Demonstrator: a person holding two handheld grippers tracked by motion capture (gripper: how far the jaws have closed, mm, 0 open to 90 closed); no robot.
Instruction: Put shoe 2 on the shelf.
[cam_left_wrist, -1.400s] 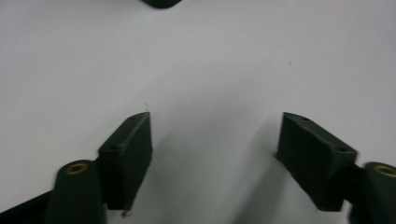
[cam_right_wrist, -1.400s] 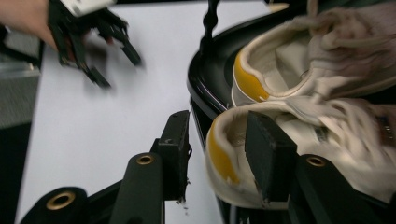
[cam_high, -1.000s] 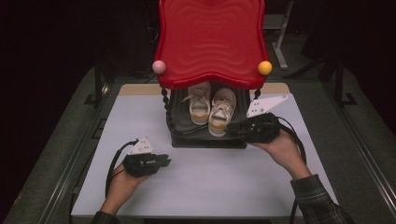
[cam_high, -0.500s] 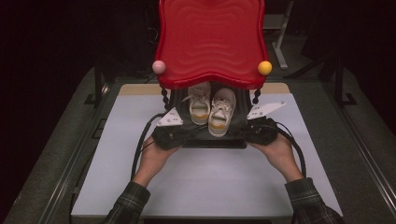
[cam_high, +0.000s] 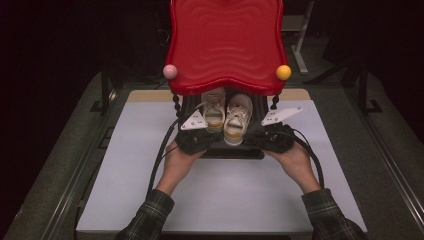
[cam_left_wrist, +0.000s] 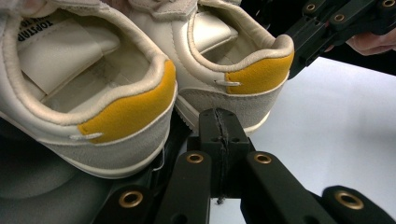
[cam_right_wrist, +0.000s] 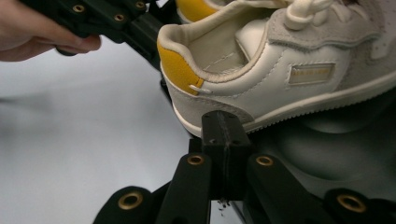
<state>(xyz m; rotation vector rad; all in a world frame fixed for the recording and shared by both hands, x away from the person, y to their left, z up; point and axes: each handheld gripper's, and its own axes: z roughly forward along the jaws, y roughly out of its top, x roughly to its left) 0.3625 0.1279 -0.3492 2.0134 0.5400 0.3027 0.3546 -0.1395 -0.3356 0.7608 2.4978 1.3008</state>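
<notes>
Just past our closed fingertips sit the white shoes (cam_high: 227, 114) on the black tray (cam_high: 235, 151) under the red chair (cam_high: 226, 45). Left gripper (cam_high: 196, 140) and right gripper (cam_high: 272, 140) are both pinched shut on nothing, flanking the tray's front corners, probably to drag it out. Behind our hands the white tabletop (cam_high: 225, 200) leaves plenty of room; the chair's legs hem the sides.

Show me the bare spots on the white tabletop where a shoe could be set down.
Free: the white tabletop left of the left gripper, the patch right of the right gripper, and the strip between the forearms toward the near edge. Crowded: the black tray under the red stool, where both shoes and both grippers sit.
</notes>
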